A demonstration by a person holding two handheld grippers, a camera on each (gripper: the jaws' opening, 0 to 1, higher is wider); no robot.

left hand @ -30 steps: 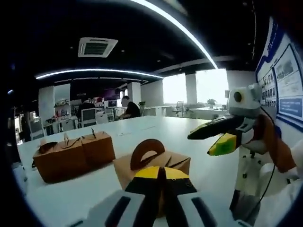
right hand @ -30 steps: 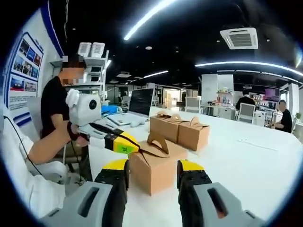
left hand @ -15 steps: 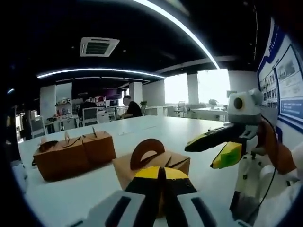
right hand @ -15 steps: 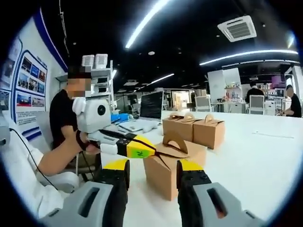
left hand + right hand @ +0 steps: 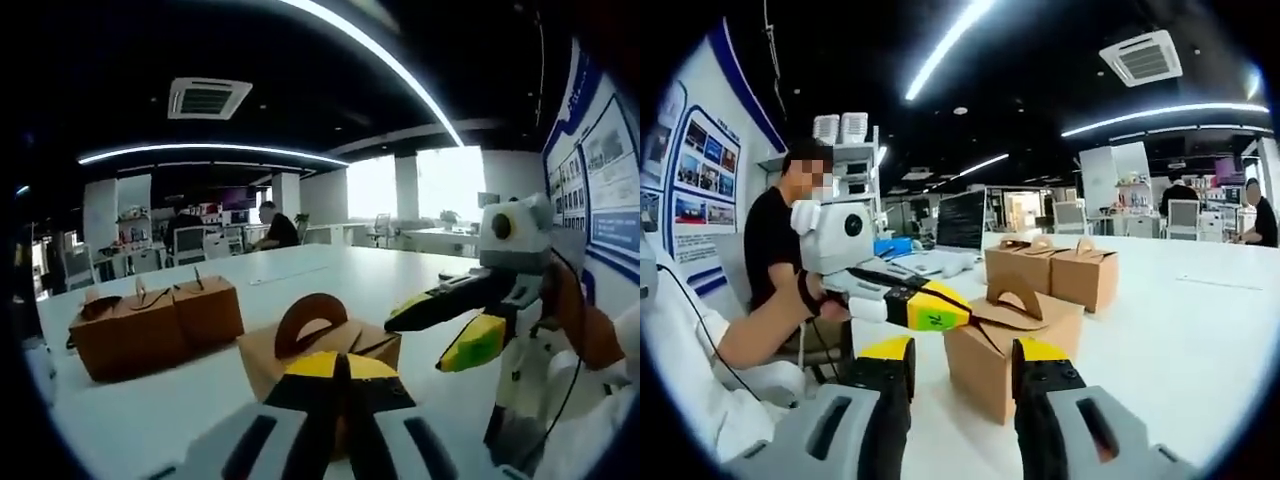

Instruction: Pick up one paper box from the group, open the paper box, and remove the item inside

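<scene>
A brown paper box (image 5: 372, 346) with an arched handle (image 5: 308, 316) stands on the white table (image 5: 330, 272) just ahead of my left gripper (image 5: 340, 366), whose yellow-tipped jaws are shut on the box's top flap. In the right gripper view, the same box (image 5: 978, 366) sits between my own jaws, and the left gripper (image 5: 940, 318) comes in from the left, pinching the flap edge. My right gripper (image 5: 962, 352) is open, close to the box's near corner. From the left gripper view, the right gripper (image 5: 438, 322) hangs open just right of the box.
More brown handled boxes (image 5: 150, 322) stand grouped at the left, seen farther back as boxes (image 5: 1052, 275) in the right gripper view. A laptop (image 5: 960, 222) sits on the table behind. A person in black (image 5: 765, 235) is at the left, and posters (image 5: 610, 170) cover the wall.
The right gripper has drifted a little lower and nearer to the box. The left gripper stays shut on the flap; the box has not moved.
</scene>
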